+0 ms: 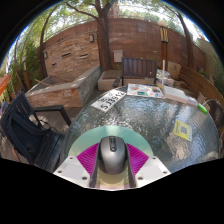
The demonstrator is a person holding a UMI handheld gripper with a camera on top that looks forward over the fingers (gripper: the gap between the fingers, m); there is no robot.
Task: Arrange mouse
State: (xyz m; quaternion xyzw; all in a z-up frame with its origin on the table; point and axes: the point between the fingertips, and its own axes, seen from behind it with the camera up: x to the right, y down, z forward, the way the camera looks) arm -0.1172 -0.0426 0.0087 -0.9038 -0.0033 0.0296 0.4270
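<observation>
Setting: an outdoor patio bounded by a brick wall, trees behind it, cardboard boxes and a chair beyond the round glass-topped desk.

Item 1: mouse, grey and dark, lying between the two pink pads of the gripper. The jaws stand narrow, both pads appearing to press the mouse's flanks; judged a grip on the mouse rather than a loose straddle. It appears to sit over a pale circular mat on the desk, though whether it rests there or is lifted off cannot be told.

Item 2: printed paper sheet, far side of the desk, well apart from the mouse.

Item 3: yellow square note, off to the side, well apart.

Item 4: dark chair, just beside the desk's rim.

Risks, as judged:
- The mouse's rounded, smooth sides may slip forward out of the pads if pressure eases in transit.
- A hard set-down on the glass top could make the mouse skid and end up crooked.
- Squeezing too tightly might press a side button.
</observation>
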